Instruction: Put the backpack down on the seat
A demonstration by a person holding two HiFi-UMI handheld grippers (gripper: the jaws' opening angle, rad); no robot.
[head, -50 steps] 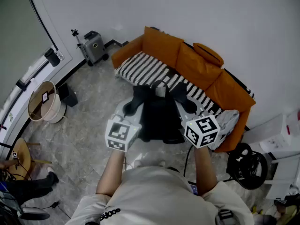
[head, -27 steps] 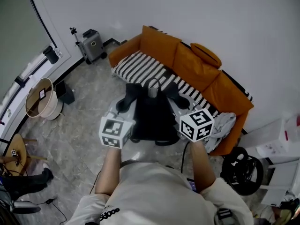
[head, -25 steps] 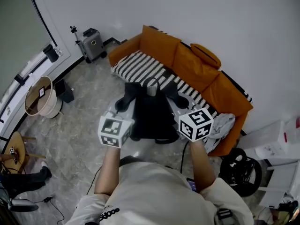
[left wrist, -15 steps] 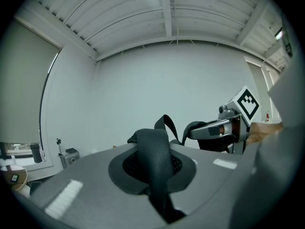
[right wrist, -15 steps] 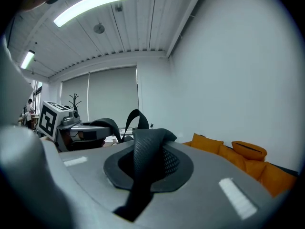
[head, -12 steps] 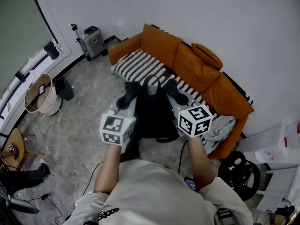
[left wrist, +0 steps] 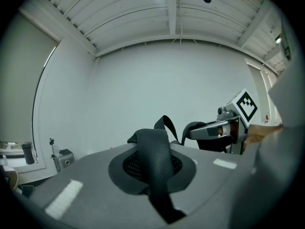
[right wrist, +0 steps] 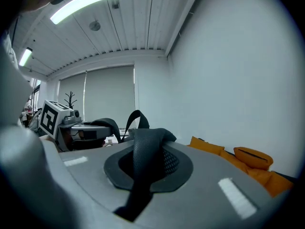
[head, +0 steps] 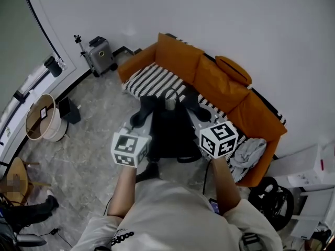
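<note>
A black backpack point(head: 170, 132) hangs between my two grippers over the floor, just in front of the orange sofa point(head: 209, 72) with its black-and-white striped seat point(head: 157, 80). My left gripper point(head: 141, 120) is shut on the left shoulder strap point(head: 142, 110). My right gripper point(head: 202, 112) is shut on the right shoulder strap point(head: 198, 103). In the left gripper view the mesh strap point(left wrist: 153, 151) runs out from the closed jaws of my left gripper point(left wrist: 157, 185). The right gripper view shows the other strap point(right wrist: 147, 151) pinched the same way in my right gripper point(right wrist: 138, 185), with the sofa point(right wrist: 248, 166) at the right.
A grey cloth point(head: 250, 151) lies on the sofa's right end. A grey wheeled case point(head: 99, 54) stands by the wall at the left, near a round bin point(head: 42, 116) and a small black box point(head: 69, 109). A black wheel-like object point(head: 272, 203) and white boxes point(head: 314, 166) stand at the right.
Both grippers have moved forward towards the sofa with the backpack still hanging between them. The bag's top now overlaps the front edge of the striped seat.
</note>
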